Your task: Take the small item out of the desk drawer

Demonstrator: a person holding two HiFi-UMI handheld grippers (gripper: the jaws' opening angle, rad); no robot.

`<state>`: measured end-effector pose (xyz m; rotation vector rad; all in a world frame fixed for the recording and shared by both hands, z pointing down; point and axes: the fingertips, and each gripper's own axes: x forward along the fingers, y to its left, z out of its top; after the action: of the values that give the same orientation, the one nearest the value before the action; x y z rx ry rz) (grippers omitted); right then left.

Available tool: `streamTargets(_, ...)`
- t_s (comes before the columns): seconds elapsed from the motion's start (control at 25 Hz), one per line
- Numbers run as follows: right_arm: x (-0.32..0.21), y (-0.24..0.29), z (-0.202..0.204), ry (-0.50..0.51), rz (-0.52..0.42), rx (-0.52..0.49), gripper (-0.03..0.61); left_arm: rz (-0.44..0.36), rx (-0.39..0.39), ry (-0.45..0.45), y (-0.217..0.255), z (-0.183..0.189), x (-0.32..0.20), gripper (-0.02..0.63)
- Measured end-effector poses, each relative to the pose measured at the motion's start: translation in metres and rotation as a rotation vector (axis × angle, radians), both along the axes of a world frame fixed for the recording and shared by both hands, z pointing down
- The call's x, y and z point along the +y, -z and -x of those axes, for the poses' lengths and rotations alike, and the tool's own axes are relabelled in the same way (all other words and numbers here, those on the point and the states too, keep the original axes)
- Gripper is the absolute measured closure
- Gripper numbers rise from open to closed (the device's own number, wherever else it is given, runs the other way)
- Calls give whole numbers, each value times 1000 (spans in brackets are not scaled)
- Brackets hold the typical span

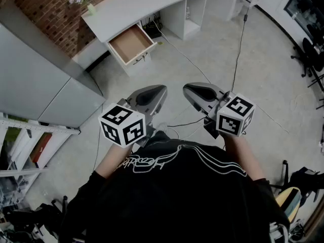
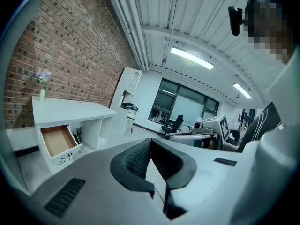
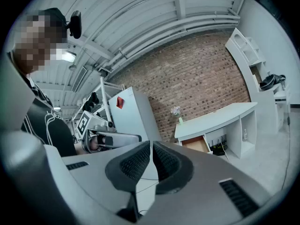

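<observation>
While the person stands well back from the desk (image 1: 147,4), both grippers sit side by side in front of the black shirt (image 1: 172,186), pointing roughly toward it. Left gripper (image 1: 158,92): jaws together, dark pads (image 2: 133,161) meeting at the tips, nothing between them. Right gripper (image 1: 191,91): same, pads (image 3: 136,163) closed against each other, nothing gripped. Marker cubes (image 1: 123,124) hide most of both hands in the head view; only the forearms show.

Drawer (image 1: 130,42) is pulled out of the white desk, brown bottom showing, far from either gripper. The small item can't be made out in any view; the drawer is too distant and small, and from the gripper views its front wall cuts off part of the inside. Something dark hangs on the drawer front (image 1: 142,58), a handle or keys, can't tell which.

A vase of pale flowers (image 1: 86,1) stands at the desk's end by the brick wall (image 1: 45,9). A cable (image 1: 238,49) runs across the floor. A grey cabinet (image 1: 35,80) is cut off at the left edge.
</observation>
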<state>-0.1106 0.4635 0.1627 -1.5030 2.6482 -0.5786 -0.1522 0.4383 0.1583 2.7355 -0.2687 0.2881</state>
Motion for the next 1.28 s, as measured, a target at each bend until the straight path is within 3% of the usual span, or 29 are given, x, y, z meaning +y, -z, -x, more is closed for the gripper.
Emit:
streamTargets(0.4,8,5,-5,2,-15,-5,525,-13,-7,1,2,-6,7,592)
streamTargets(0.76,-16,-25,-22,-27,33,-12,525,38,-42,9,-27,-19,-20,592)
streamTargets(1.04,-70,-58,-42,-29,64,-49,523,71,-59,23,-59,-39,-80,592)
streamTargets(1.28,-158,-83,-82,0,90,-83,523,107,-81,48,-88,-78,-166,592)
